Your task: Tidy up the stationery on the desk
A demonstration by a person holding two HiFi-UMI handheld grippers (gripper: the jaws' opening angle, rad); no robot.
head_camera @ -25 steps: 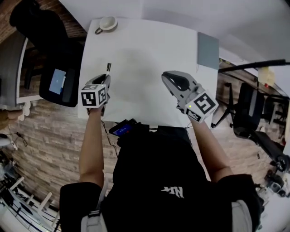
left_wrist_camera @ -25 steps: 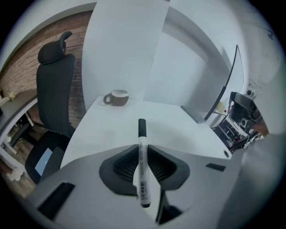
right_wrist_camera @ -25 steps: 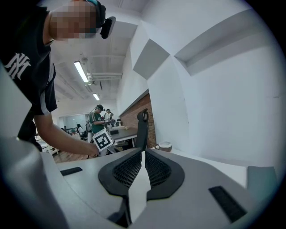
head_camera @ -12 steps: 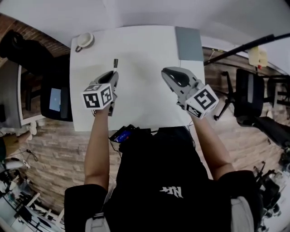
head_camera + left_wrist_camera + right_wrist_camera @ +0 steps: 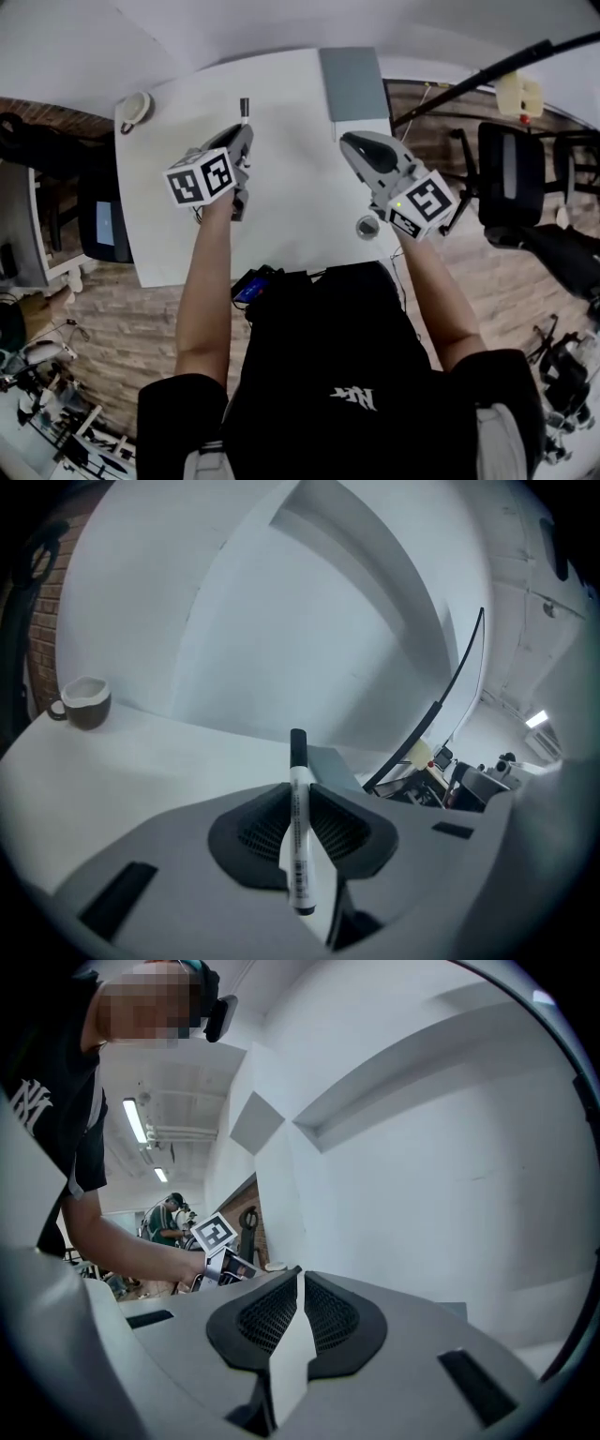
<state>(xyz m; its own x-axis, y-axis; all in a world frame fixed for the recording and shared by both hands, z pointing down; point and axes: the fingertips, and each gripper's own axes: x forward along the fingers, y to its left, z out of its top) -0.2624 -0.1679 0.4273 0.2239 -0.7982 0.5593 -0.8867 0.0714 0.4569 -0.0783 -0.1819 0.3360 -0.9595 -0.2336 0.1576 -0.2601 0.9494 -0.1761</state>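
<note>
The left gripper (image 5: 300, 794) has its two jaws squeezed on a marker (image 5: 298, 829). The marker is white with a black cap, and it stands straight up between the dark pads. The cap end pokes out past the jaw tips and the other end sticks out behind the pads. From the head view, this gripper is held up above the white desk (image 5: 281, 192), and the marker's black cap points toward the far side of the desk. A cup (image 5: 136, 107) sits at the far left corner of the desk, well away from the marker. A flat grey pad (image 5: 353, 82) lies at the far right corner, and in the left gripper view one corner of it shows just behind the marker. The right gripper (image 5: 300, 1283) has its jaws pressed together with nothing between them. It is held over the right edge of the desk, near the grey pad, and well apart from the left gripper. A small round thing (image 5: 367, 226) lies on the desk close by the right gripper; what it is cannot be told. A black chair (image 5: 511, 178) stands on the floor to the right of the desk.
</note>
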